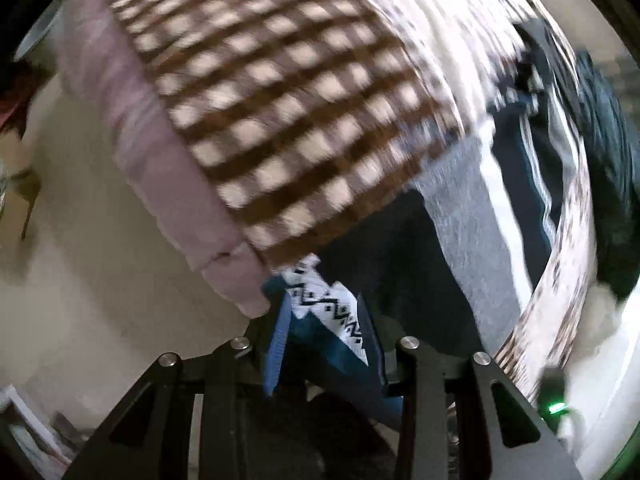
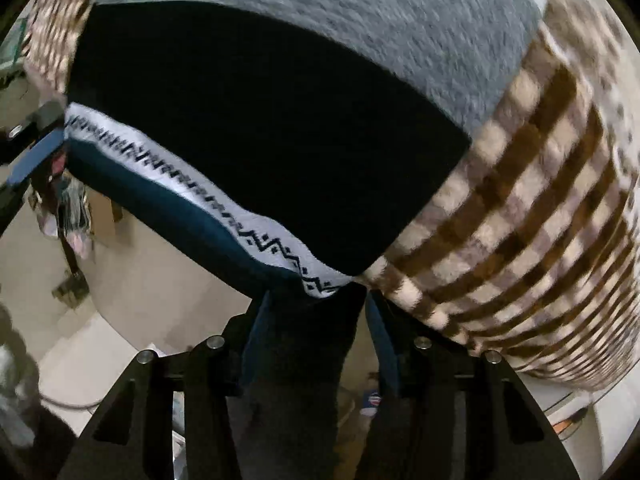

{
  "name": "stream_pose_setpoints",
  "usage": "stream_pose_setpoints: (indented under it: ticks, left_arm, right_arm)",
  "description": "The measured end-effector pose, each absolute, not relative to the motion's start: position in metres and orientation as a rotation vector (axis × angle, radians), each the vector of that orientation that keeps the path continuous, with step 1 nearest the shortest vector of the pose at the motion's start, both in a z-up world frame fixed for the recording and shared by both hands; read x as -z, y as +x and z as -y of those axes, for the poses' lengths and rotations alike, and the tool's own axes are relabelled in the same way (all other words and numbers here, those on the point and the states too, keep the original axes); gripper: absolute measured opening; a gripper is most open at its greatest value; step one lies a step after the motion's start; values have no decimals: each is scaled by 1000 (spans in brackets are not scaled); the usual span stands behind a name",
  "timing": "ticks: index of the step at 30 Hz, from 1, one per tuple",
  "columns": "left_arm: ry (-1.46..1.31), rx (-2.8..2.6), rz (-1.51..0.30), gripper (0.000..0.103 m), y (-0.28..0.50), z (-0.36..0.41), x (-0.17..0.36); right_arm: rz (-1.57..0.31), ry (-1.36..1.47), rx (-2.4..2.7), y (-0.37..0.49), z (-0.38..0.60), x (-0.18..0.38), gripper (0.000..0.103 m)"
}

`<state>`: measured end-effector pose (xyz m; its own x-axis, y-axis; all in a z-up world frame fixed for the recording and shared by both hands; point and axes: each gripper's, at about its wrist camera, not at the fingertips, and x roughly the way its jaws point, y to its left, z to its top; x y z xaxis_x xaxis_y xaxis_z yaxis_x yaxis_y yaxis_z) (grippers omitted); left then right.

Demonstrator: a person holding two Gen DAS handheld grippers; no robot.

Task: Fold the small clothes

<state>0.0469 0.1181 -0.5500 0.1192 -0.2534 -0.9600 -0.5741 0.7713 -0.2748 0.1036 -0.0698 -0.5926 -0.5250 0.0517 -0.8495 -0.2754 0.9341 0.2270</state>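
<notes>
Sweater [image 2: 248,128] hangs stretched between your two grippers above a checked blanket [image 1: 280,120], with a pink cover [image 1: 132,132] beside it. Your left gripper [image 1: 324,320] and right gripper [image 2: 312,308] each pinch its teal hem with the white zigzag band; above are black and grey blocks.

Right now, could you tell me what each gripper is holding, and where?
Both hold one banded garment by its teal-and-white patterned hem: the left gripper at one corner, the right gripper at the other.
</notes>
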Motion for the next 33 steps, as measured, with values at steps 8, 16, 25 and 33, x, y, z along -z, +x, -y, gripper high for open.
stream_pose_setpoints:
  ticks: [8,16,25,33]
  left_arm:
    - [-597,-357,-1575,47,31,-125,588]
    - [-571,-364,-1522,47,38,-126,558]
    - [-561,-375,-1507,47,46,-124,553]
    - [-577,-357,-1447,46,49,-136,528]
  right_arm:
    - [-2233,-192,-462,99,97,600,51]
    - [-2131,226,-373,125,168,585,51]
    - [-2271,233,-484,63,147,633,7]
    - [-2196,231,-502,72,170,585,10]
